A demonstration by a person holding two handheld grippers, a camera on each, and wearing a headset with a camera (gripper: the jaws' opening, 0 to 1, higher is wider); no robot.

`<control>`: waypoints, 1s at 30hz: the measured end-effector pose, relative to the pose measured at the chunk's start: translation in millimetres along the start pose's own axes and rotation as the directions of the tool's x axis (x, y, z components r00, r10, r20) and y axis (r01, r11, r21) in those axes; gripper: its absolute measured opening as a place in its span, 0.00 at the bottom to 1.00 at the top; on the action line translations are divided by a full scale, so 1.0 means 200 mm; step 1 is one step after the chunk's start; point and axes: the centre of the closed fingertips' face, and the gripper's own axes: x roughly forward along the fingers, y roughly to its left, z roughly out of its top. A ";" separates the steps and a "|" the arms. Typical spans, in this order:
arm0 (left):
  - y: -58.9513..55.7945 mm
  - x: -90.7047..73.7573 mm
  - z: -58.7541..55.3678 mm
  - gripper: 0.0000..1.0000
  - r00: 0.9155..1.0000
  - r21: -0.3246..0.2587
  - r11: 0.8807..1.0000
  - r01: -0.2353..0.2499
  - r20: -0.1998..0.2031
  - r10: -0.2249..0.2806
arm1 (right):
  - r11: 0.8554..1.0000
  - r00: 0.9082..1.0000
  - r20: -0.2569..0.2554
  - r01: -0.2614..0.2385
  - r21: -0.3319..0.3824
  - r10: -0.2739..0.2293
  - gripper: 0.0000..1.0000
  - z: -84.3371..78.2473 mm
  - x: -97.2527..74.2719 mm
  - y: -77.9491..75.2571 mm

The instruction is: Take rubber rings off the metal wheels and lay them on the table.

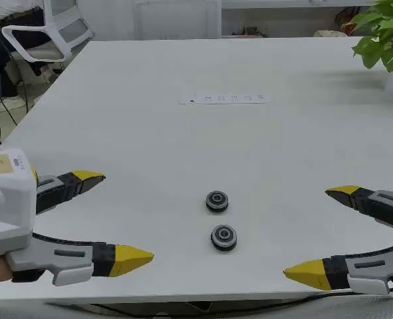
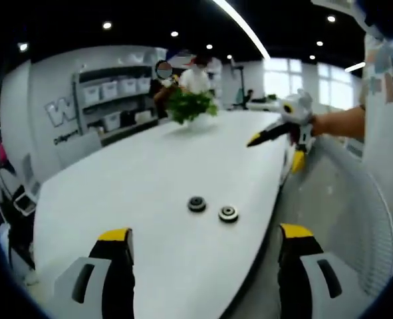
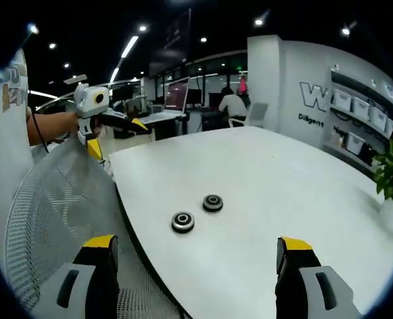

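Observation:
Two small metal wheels with black rubber rings lie flat on the white table, one farther (image 1: pixel 217 201) and one nearer (image 1: pixel 223 237) to the front edge. Both wheels appear again in the left gripper view (image 2: pixel 197 204) (image 2: pixel 228 213) and the right gripper view (image 3: pixel 213 203) (image 3: pixel 183 221). My left gripper (image 1: pixel 120 216) hovers open at the table's front left, nothing between its yellow tips. My right gripper (image 1: pixel 316 232) is open at the front right, also holding nothing. Each gripper stands well apart from the wheels. The right gripper (image 2: pixel 276 136) shows across the table in the left gripper view, the left gripper (image 3: pixel 113 126) in the right one.
A white paper strip (image 1: pixel 223 98) lies mid-table. A green potted plant (image 1: pixel 382 30) stands at the far right corner. A white chair (image 1: pixel 43 36) sits beyond the far left edge. A mesh chair back (image 3: pixel 56 212) is close to the table's near edge.

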 end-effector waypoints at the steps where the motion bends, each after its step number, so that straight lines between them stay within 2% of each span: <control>1: 0.00 0.00 0.00 0.91 1.000 0.001 1.000 0.000 -0.001 0.000 | 1.000 1.000 -0.001 -0.001 0.000 0.001 0.99 0.00 0.00 0.00; 30: -0.02 0.01 -0.01 0.91 1.000 -0.002 1.000 0.011 -0.005 -0.011 | 1.000 1.000 -0.007 -0.004 0.005 0.004 0.99 -0.03 -0.01 0.01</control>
